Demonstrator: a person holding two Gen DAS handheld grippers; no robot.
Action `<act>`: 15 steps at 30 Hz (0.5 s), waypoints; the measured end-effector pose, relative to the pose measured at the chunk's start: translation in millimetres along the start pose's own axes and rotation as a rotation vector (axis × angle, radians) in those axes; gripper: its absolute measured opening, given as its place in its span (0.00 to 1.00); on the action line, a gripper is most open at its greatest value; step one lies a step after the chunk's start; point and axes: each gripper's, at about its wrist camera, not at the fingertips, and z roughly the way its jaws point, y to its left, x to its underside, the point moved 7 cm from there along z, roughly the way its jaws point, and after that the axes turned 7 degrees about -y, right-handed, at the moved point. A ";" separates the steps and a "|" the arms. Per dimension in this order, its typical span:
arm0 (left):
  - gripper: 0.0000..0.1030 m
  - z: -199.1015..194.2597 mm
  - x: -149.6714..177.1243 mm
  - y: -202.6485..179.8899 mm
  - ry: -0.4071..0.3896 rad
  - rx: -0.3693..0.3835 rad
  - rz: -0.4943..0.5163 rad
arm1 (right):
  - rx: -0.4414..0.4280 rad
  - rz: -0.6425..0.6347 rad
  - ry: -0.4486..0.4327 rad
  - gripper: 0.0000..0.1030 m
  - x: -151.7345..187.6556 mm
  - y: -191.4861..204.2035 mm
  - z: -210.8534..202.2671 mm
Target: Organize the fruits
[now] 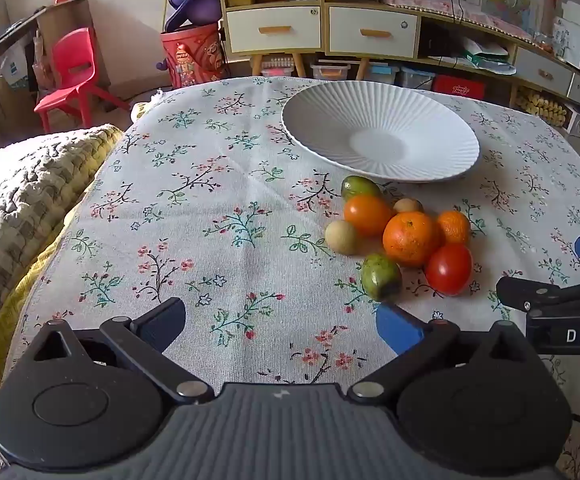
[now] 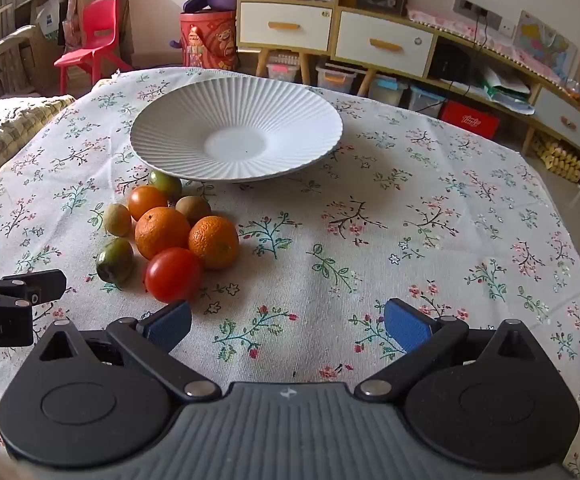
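Note:
A white ribbed plate [image 1: 430, 120] [image 2: 169, 128] sits empty on the floral tablecloth. In front of it lies a cluster of fruit: a large orange [image 1: 410, 238] [image 2: 161, 232], a smaller orange [image 1: 454, 227] [image 2: 213, 242], a red tomato [image 1: 448, 268] [image 2: 173, 275], an orange tomato [image 1: 368, 214] [image 2: 145, 201], two green fruits [image 1: 381, 277] [image 2: 114, 261] and two small tan fruits [image 1: 342, 237] [image 2: 117, 219]. My left gripper [image 1: 279, 326] is open and empty, left of the cluster. My right gripper [image 2: 287, 326] is open and empty, right of the cluster.
A quilted cushion [image 1: 21, 200] lies along the table's left edge. Behind the table stand a red chair [image 1: 73, 76], a red bucket [image 1: 193, 60] and a drawer cabinet [image 1: 322, 28]. The table's far edge runs just behind the plate.

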 end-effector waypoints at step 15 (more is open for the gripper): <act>0.89 0.5 -1.4 0.5 -0.007 -0.009 0.002 | -0.013 0.001 -0.001 1.00 -0.5 2.3 0.7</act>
